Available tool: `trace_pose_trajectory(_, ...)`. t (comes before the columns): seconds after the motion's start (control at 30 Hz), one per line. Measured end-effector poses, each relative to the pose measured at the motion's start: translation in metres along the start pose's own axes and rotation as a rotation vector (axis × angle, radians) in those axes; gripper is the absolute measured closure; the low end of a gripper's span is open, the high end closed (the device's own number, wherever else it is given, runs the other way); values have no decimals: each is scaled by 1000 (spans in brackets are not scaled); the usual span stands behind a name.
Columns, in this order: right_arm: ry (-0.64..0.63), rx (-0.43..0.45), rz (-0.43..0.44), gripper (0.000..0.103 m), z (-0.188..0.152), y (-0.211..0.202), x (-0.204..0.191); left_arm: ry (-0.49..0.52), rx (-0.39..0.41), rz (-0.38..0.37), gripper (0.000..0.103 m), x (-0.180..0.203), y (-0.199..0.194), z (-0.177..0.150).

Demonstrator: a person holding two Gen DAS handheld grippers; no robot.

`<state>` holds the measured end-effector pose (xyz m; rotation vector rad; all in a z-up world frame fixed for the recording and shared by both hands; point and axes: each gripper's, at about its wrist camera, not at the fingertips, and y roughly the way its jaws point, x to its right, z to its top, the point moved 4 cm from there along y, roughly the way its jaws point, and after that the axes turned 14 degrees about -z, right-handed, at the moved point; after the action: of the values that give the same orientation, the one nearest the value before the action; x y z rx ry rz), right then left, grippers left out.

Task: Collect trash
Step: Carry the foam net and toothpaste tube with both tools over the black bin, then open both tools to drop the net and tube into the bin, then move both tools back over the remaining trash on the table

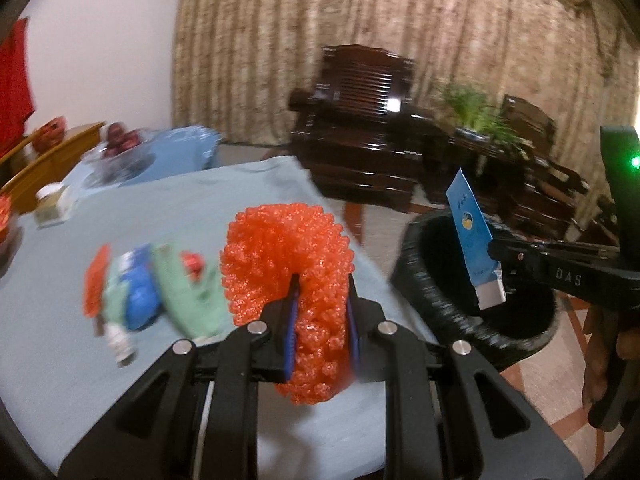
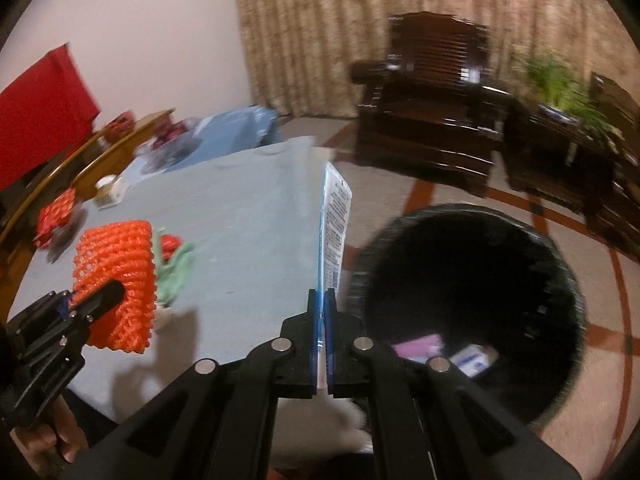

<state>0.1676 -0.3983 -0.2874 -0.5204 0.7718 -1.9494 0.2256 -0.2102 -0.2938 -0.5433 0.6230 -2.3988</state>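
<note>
My left gripper (image 1: 320,300) is shut on an orange foam fruit net (image 1: 286,264) and holds it above the table's right part; it also shows in the right wrist view (image 2: 118,280). My right gripper (image 2: 323,300) is shut on a blue and white tube (image 2: 334,236), held upright at the table's edge, beside the black trash bin (image 2: 560,280). In the left wrist view the tube (image 1: 474,240) hangs over the bin (image 1: 432,292). More trash lies on the table: a green wrapper (image 1: 184,288), a blue packet (image 1: 138,292) and an orange piece (image 1: 94,280).
The table has a light blue cloth (image 2: 248,216). The bin holds a pink packet (image 2: 418,346) and a blue and white box (image 2: 474,358). A dark wooden armchair (image 2: 436,108) and a potted plant (image 2: 560,84) stand behind. A small jar (image 1: 50,204) and fruit bowl (image 1: 120,148) sit at the far left.
</note>
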Motion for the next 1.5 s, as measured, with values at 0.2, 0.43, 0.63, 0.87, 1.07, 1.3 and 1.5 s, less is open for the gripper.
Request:
trace_pose_trajectory(0.2,77,-18,-89,100,-12,6,67,65,-37,-80,84,54,49,10)
trace_pose_trajectory(0.43,143,-49,-150,100,-25,29,123,103,-87,-134,84,103,105,16)
trace_pose_trajectory(0.63,168,-83,-178,100,-32,58,158,135,-138,-179,83,139,155,15)
trace_pose_trajectory(0.87,213,-117,-216,81,-41,72,179,157,-172,-171,49,147,187,7)
trace_pose_trajectory(1.07,213,-111,-198,81,-46,59,172,119,-162,-134,45,118,163,5)
trace_pose_trajectory(1.3,146,-68,-140,65,-36,34,111,43,-112,-2,37,49,96,-1)
trace_pose_trajectory(1.5,82,-38,-85,54,-27,22,53,-20,-70,159,25,-24,23,-11)
